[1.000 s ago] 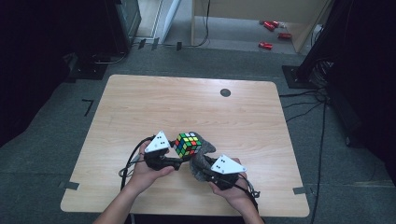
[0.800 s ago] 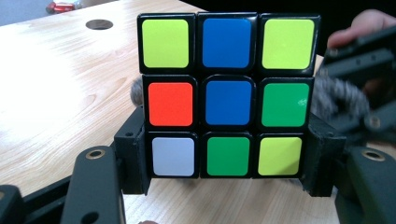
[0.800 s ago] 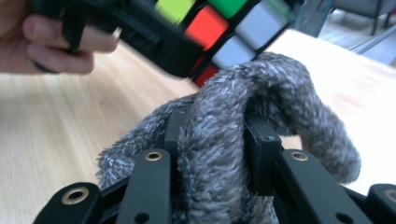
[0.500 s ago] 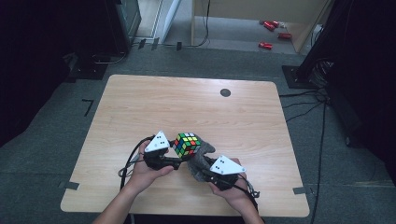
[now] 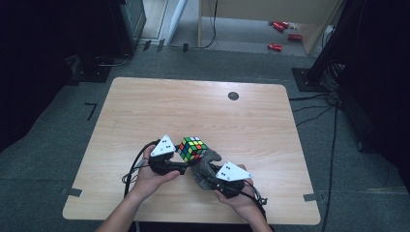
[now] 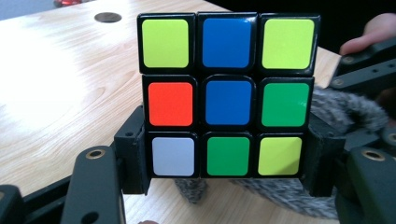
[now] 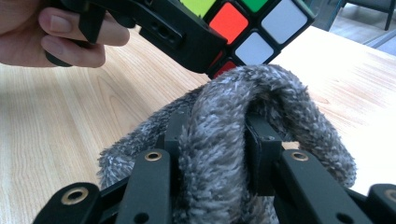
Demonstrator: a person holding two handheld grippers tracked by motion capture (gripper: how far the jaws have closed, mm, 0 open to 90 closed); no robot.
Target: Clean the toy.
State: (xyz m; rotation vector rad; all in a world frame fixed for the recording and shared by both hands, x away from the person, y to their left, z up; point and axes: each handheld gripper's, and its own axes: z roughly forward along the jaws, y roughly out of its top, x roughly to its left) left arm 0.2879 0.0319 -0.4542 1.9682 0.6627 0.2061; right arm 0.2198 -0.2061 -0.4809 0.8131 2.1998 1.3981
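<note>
The left claw (image 5: 186, 162) is clamped on a Rubik's cube (image 5: 192, 148), its jaws pressed against the two sides of the bottom layer, and holds it just above the bench (image 5: 241, 121) near the person's edge. The right claw (image 5: 205, 169) is closed tight on a folded grey fuzzy cloth (image 5: 207, 162), which bulges out between and over its jaws. Over the last second the two claws have hardly shifted; the cube sits in nearly the same spot, and the cloth has stayed tucked close beside and below it. In the right gripper view the cloth (image 7: 243, 116) rises right up to the cube's lower corner (image 7: 252, 35), seemingly touching it. That steadiness suggests the wiping of the cube is either just beginning or proceeding in very small strokes, with most faces yet to be rubbed.
</note>
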